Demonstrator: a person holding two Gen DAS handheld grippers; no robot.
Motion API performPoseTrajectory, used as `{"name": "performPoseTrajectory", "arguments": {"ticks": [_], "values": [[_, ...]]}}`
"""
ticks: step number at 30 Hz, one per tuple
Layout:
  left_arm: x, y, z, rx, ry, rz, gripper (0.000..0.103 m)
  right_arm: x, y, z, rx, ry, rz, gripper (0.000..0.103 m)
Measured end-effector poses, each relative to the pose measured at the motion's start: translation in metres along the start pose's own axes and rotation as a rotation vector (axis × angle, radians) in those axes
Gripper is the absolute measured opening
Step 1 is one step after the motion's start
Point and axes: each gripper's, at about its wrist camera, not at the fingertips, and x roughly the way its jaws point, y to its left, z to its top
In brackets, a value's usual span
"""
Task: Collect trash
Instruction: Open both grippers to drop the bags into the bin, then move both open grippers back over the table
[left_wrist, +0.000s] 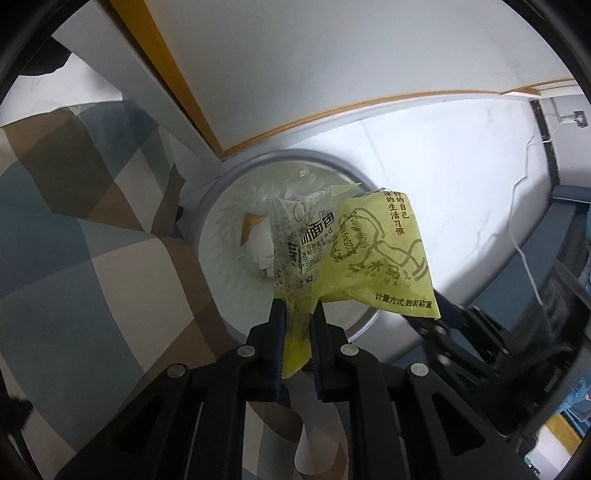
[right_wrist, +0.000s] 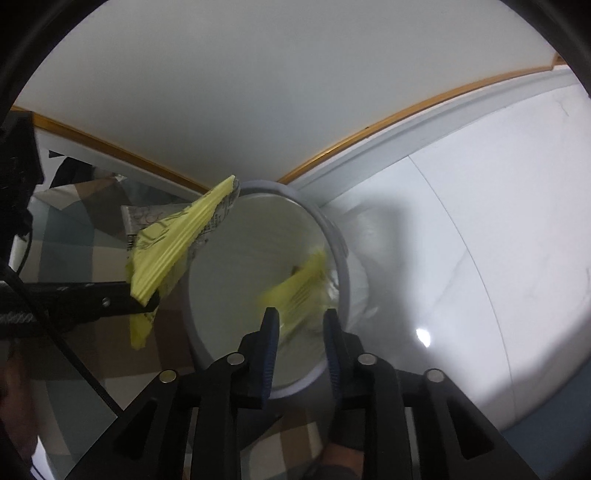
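Wrappers first: my left gripper (left_wrist: 298, 306) has its fingers pinched tight on a yellow-green snack wrapper (left_wrist: 384, 254), which sticks up out of the pads with black Chinese print on it, and a clear printed wrapper (left_wrist: 295, 236) is bunched against it on the 9 o'clock side. In the left wrist view the pair hangs right over the mouth of the round white trash bin (left_wrist: 221, 206), which sits dead centre in the frame. Down inside the bin I can see crumpled white paper (left_wrist: 258, 247) with a brownish scrap at its 10 o'clock edge.

From the right wrist camera the same yellow-green wrapper shows at about 9 o'clock, clamped in the left gripper's black arm, hanging at the bin's rim rather than over the middle.

My right gripper (right_wrist: 301, 321) has its fingers spread apart, blue pads facing each other with nothing pressed between them. Just past the tips, toward 12 o'clock, there's a second yellow wrapper (right_wrist: 299, 288), heavily blurred, inside the bin's opening and clear of both pads. Can't tell if it's touching the liner or not, too smeared.

The bin stands on a pale glossy floor (right_wrist: 480, 258), tucked close to a white wall with an orange trim strip (right_wrist: 369, 129) running across at 12 o'clock. A checked brown, grey and cream fabric (left_wrist: 74, 221) fills the 9 o'clock side of the left view, right up beside the bin.
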Motion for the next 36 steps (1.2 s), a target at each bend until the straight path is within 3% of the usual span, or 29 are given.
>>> {"name": "performPoseTrajectory", "arguments": {"ticks": [3,5,7,14,16,19,22,28,36], "values": [[0.001,-0.004,0.0,0.014,0.012,0.036,0.012,-0.012,-0.012,-0.009,0.035,-0.018,0.018,0.032],[0.002,-0.006,0.0,0.024,0.021,0.07,0.02,-0.02,-0.019,-0.014,0.054,-0.028,0.022,0.034],[0.003,-0.005,0.0,0.018,0.03,0.088,0.041,-0.026,-0.024,-0.018,0.061,-0.037,0.019,0.034],[0.003,-0.008,-0.003,0.045,0.037,0.067,0.048,-0.064,-0.041,-0.026,0.084,-0.116,0.006,0.035],[0.002,-0.01,-0.005,0.045,0.044,0.045,0.058,-0.073,-0.041,-0.033,0.094,-0.139,0.01,0.035],[-0.009,-0.012,-0.009,0.052,-0.001,0.04,0.061,-0.086,-0.044,-0.031,0.098,-0.171,0.015,0.035],[-0.033,-0.016,-0.019,0.065,-0.078,0.009,0.061,-0.103,-0.04,-0.032,0.092,-0.206,0.013,0.035],[-0.104,-0.022,-0.056,0.095,-0.334,-0.038,0.061,-0.139,-0.025,-0.033,0.072,-0.289,0.019,0.036],[-0.179,-0.005,-0.114,0.036,-0.615,-0.02,0.062,-0.206,0.022,-0.046,-0.026,-0.444,0.022,0.044]]}}
